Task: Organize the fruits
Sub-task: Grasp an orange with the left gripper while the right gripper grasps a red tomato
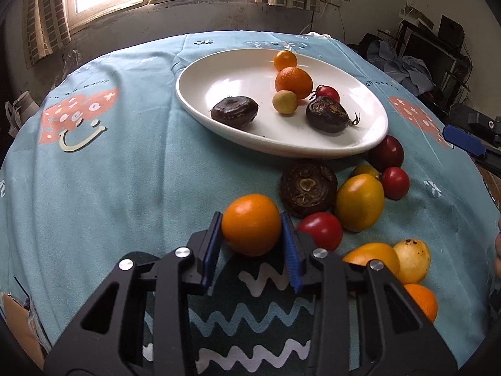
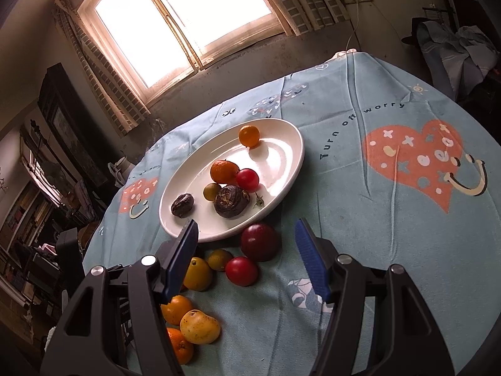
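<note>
My left gripper (image 1: 252, 227) is shut on an orange fruit (image 1: 251, 224), low over the tablecloth in front of the white oval plate (image 1: 225, 72). The plate holds several fruits: two oranges, a yellow one, a red one and two dark wrinkled ones (image 1: 234, 112). Loose fruits lie right of the gripper: a dark one (image 1: 308, 189), a red tomato (image 1: 321, 230), a yellow one (image 1: 359, 202). My right gripper (image 2: 247, 242) is open and empty above the loose pile, near a dark red plum (image 2: 260, 241) and a red tomato (image 2: 241, 271). The plate also shows in the right wrist view (image 2: 281, 156).
A light blue tablecloth (image 1: 125, 172) with heart prints covers the round table. A window and wall stand behind it. Clutter and clothes sit at the right (image 1: 407, 65). The right gripper's blue pad shows at the left view's right edge (image 1: 463, 139).
</note>
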Action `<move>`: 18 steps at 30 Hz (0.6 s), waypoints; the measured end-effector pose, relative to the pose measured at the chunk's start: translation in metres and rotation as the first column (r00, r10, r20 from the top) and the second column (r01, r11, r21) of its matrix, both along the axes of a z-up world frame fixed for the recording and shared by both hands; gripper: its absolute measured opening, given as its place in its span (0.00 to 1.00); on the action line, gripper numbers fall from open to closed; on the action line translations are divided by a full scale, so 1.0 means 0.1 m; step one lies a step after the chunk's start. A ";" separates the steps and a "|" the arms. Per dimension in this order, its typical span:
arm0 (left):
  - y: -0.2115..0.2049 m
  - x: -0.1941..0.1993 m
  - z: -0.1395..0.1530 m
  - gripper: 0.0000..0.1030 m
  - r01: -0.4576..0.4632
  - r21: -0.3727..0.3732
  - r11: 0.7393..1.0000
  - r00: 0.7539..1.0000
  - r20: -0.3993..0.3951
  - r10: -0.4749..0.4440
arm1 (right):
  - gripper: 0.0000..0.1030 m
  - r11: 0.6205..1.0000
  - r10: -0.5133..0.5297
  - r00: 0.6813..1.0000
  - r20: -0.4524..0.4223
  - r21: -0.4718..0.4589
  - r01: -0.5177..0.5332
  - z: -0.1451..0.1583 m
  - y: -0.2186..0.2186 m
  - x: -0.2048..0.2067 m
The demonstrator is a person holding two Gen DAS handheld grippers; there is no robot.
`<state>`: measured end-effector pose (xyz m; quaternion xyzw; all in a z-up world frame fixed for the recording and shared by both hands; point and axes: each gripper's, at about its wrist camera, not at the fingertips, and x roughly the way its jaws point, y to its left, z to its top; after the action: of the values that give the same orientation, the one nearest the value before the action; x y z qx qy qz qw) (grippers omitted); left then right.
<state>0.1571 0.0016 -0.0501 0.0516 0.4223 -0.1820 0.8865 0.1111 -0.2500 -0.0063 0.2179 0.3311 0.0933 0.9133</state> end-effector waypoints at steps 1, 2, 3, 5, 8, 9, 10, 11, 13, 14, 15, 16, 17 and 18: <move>0.00 0.00 0.00 0.36 0.000 -0.002 1.000 1.000 -0.001 0.000 | 0.63 1.000 0.001 1.000 -0.007 -0.007 -0.001 -0.01 0.01 0.01; 0.00 0.01 0.00 0.36 0.000 -0.003 1.000 1.000 -0.001 0.000 | 0.63 1.000 0.003 1.000 -0.015 -0.015 -0.004 -0.02 0.02 0.02; 0.00 0.00 0.00 0.35 -0.003 0.000 1.000 1.000 0.001 0.003 | 0.63 1.000 0.007 1.000 -0.026 -0.022 -0.007 -0.03 0.03 0.03; 0.03 -0.01 0.02 0.35 -0.027 0.022 0.999 0.999 0.020 0.027 | 0.63 0.999 0.022 0.998 -0.053 -0.028 -0.023 -0.08 0.05 0.04; 0.12 0.01 0.05 0.35 -0.069 0.019 0.997 0.997 0.025 0.069 | 0.63 0.997 0.069 0.991 -0.115 -0.021 -0.072 -0.18 0.11 0.10; 0.15 0.02 0.05 0.35 -0.079 0.012 0.997 0.997 0.020 0.079 | 0.63 0.996 0.086 0.988 -0.131 -0.012 -0.089 -0.21 0.13 0.12; 0.17 0.03 0.05 0.35 -0.086 0.009 0.996 0.996 0.015 0.086 | 0.59 0.994 0.105 0.984 -0.143 -0.001 -0.106 -0.24 0.15 0.13; 0.17 0.03 0.05 0.35 -0.088 0.009 0.996 0.996 0.012 0.088 | 0.53 0.992 0.123 0.980 -0.157 0.013 -0.123 -0.27 0.17 0.15; 0.16 0.03 0.04 0.35 -0.084 0.014 0.996 0.996 0.010 0.084 | 0.47 0.988 0.155 0.972 -0.177 0.052 -0.148 -0.32 0.18 0.16; 0.15 0.03 0.04 0.35 -0.081 0.017 0.997 0.997 0.010 0.081 | 0.46 0.986 0.164 0.970 -0.182 0.062 -0.155 -0.33 0.19 0.16; 0.14 0.03 0.04 0.35 -0.079 0.018 0.997 0.997 0.011 0.079 | 0.45 0.985 0.170 0.968 -0.186 0.067 -0.160 -0.34 0.19 0.17; 0.14 0.03 0.04 0.35 -0.079 0.019 0.997 0.997 0.010 0.078 | 0.44 0.983 0.177 0.966 -0.189 0.072 -0.166 -0.34 0.20 0.16; 0.14 0.04 0.04 0.35 -0.079 0.019 0.997 0.997 0.009 0.079 | 0.41 0.982 0.185 0.964 -0.193 0.080 -0.173 -0.36 0.21 0.17; 0.14 0.04 0.03 0.35 -0.079 0.019 0.997 0.997 0.007 0.079 | 0.39 0.980 0.192 0.961 -0.197 0.087 -0.178 -0.37 0.22 0.17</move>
<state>0.1607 0.0156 -0.0468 0.0438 0.4228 -0.1427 0.8939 0.1283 -0.2284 -0.0435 0.2257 0.4389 0.1666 0.8536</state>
